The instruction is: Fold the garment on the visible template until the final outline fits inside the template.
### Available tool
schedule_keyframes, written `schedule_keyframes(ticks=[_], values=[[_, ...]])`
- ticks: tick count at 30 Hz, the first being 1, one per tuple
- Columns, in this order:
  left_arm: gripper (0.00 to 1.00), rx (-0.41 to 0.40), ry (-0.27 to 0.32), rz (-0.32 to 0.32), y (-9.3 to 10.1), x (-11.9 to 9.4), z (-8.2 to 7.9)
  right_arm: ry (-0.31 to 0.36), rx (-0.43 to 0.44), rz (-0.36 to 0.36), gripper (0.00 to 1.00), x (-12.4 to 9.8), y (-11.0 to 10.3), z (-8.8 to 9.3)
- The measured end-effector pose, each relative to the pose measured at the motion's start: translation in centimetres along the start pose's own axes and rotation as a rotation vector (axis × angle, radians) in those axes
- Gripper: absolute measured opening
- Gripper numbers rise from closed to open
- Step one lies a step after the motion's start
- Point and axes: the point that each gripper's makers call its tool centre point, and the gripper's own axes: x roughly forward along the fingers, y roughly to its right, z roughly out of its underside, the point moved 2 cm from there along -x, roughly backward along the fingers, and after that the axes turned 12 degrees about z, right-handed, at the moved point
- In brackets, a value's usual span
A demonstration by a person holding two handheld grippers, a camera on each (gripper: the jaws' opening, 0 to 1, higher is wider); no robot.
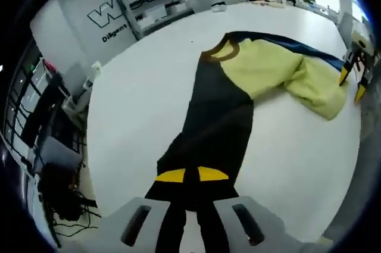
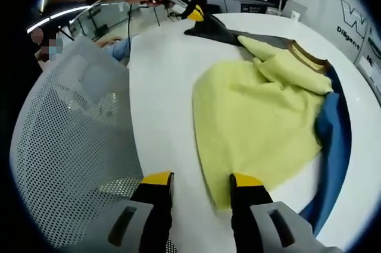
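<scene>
1. A large outlined "W" is seen on the white wall panel [image 1: 89, 21] in the left gripper view, far ahead and left of the tool; the rest of that logo is cut off by shelving.
2. Beneath it, "Diligent" [image 1: 113, 33] is printed in dark letters.
3. In the right gripper view, the same "W" and "Diligent" [image 2: 350, 31] are partly read on the wall, far ahead and right of the tool.

Both views are bright and evenly lit; the white worktop [image 1: 149, 86] glares softly. Fisheye bending warps the edges, detail is slightly soft, and shadows are faint.
</scene>
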Motion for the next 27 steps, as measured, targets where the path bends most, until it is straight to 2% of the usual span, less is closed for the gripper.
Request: schedule_keyframes(ticks=[3, 6, 8, 12, 14, 17, 20, 23, 27], values=[[0.01, 0.016, -0.007, 0.011, -0.5, -0.7, 0.3, -0.004, -0.005, 0.003, 0.34, 0.1, 0.1, 0.0], [0.01, 0.116, 0.005, 0.014, -1.2, -1.9, 0.4, -0.006, -0.003, 0.003, 0.32, 0.1, 0.3, 0.0], [0.01, 0.159, 0.034, 0.062, -1.0, -2.6, 0.5, -0.007, -0.006, 0.002, 0.31, 0.1, 0.3, 0.0], [0.01, 0.182, 0.030, 0.084, -1.9, -4.7, 2.4, -0.006, -0.008, 0.000, 0.30, 0.2, 0.4, 0.0], [0.01, 0.181, 0.020, 0.075, -2.5, -5.5, 3.3, -0.003, -0.004, 0.001, 0.30, 0.1, 0.4, -0.2], [0.01, 0.198, 0.039, 0.088, -2.7, -6.6, 4.2, 0.003, 0.002, 0.002, 0.31, 0.3, 0.3, -0.3], [0.01, 0.239, 0.025, 0.110, -2.5, -7.5, 5.1, 0.005, -0.006, 0.000, 0.32, 0.3, 0.3, -0.3], [0.01, 0.328, -0.023, 0.129, -2.1, -8.1, 6.1, 0.007, -0.009, -0.003, 0.32, 0.3, 0.3, -0.3], [0.01, 0.400, -0.086, 0.210, -0.9, -8.7, 8.2, 0.005, -0.014, -0.005, 0.32, 0.3, 0.3, -0.3]])
